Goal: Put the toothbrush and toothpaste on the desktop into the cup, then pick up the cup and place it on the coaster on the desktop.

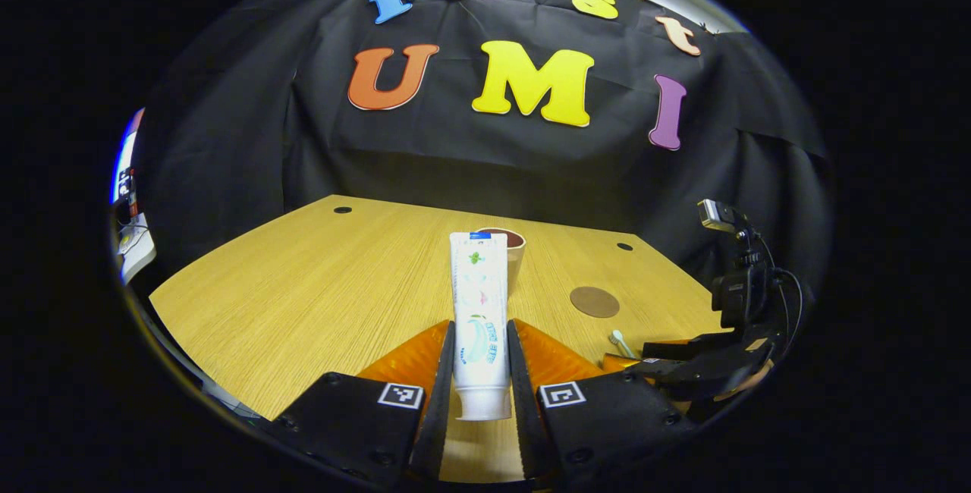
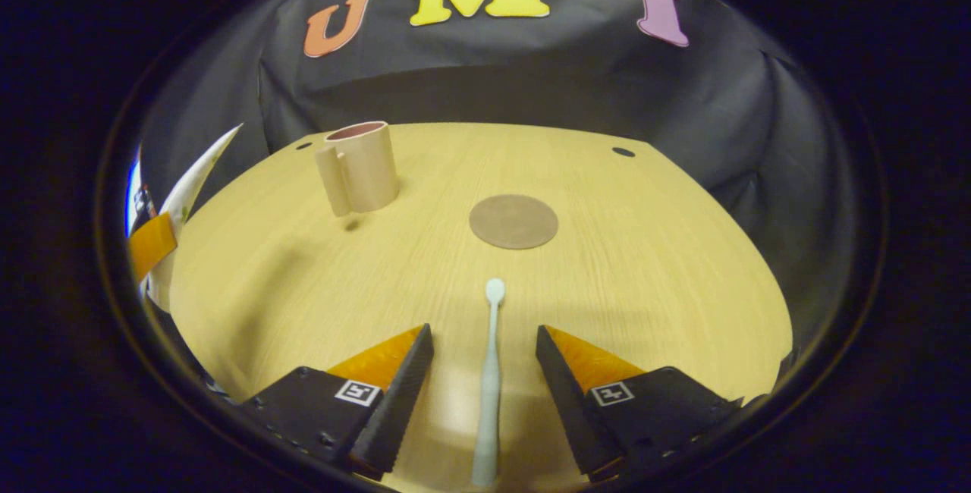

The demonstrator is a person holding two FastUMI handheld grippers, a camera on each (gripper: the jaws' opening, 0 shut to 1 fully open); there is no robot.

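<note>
Between the left gripper's [image 1: 480,372] two fingers: white plastic toothpaste tube [image 1: 479,311], clamped on both sides, cap toward the camera, raised and aimed at the cup. Pale slim plastic toothbrush [image 2: 489,372]: flat on the light wooden desktop [image 2: 645,265], lying between the wide-spread fingers of the right gripper [image 2: 485,360], neither touching it. Beige cylindrical handled cup [image 2: 361,165]: upright on the desktop, well apart from the round brown coaster [image 2: 513,221], which lies bare. Judged outstanding: both items into the cup, cup onto the coaster
</note>
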